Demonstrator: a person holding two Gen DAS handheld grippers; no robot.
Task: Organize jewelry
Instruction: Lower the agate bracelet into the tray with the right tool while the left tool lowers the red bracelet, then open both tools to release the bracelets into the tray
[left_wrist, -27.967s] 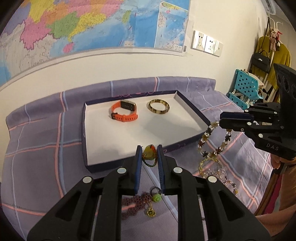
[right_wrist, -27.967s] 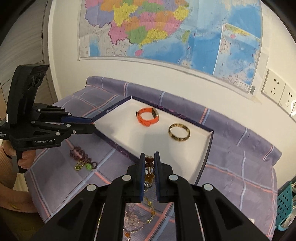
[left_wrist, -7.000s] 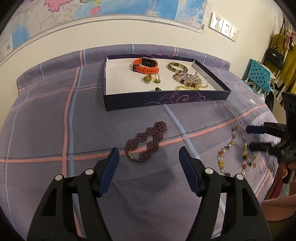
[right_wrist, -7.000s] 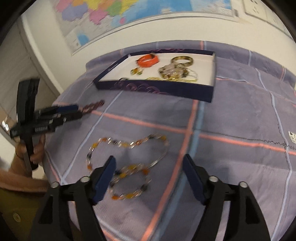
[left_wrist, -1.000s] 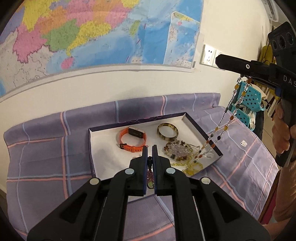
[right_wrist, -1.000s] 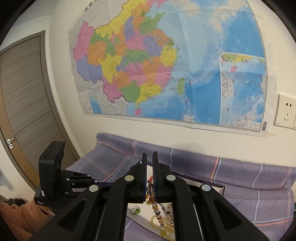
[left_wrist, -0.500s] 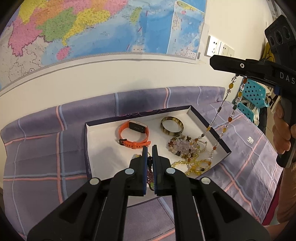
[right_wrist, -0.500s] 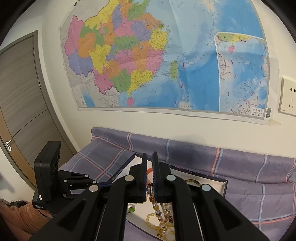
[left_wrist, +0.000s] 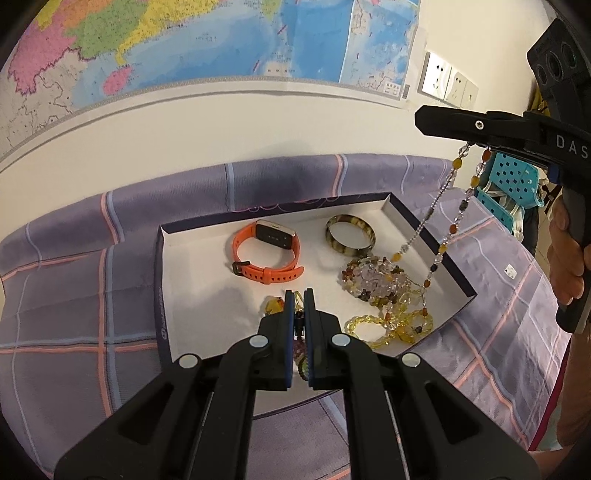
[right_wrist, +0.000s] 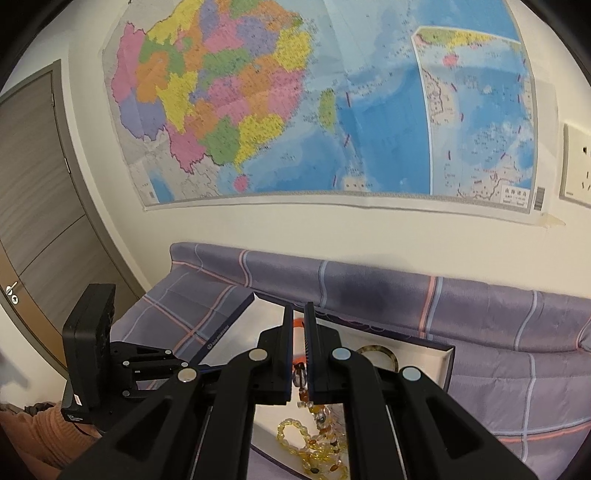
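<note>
A long beaded necklace (left_wrist: 441, 236) is held up above the right side of the tray (left_wrist: 177, 291), pinched between the closed fingers of the right gripper (left_wrist: 476, 142); its two strands hang down and its lower end reaches the pile of yellow and clear beads (left_wrist: 384, 295) lying in the tray. A dark beaded bracelet (left_wrist: 300, 347) is clamped between the narrow fingers of the left gripper (left_wrist: 299, 314), over the near part of the tray; only a short stretch of it shows between the fingers, so it cannot be told whether it touches the tray floor. Inside the white-lined tray an orange smartwatch (left_wrist: 267, 251) is seen toward the back, with a mottled bangle (left_wrist: 350, 236) to its right. A small amber pendant (left_wrist: 274, 305) lies just beside the left fingers. The tray rests on a purple plaid cover (left_wrist: 74, 295) spread over the surface. Behind it a coloured map (right_wrist: 295, 110) is fixed to the wall, with wall sockets (left_wrist: 448, 83) to its right. In the right wrist view a grey door (right_wrist: 33, 192) is seen at the left.
</note>
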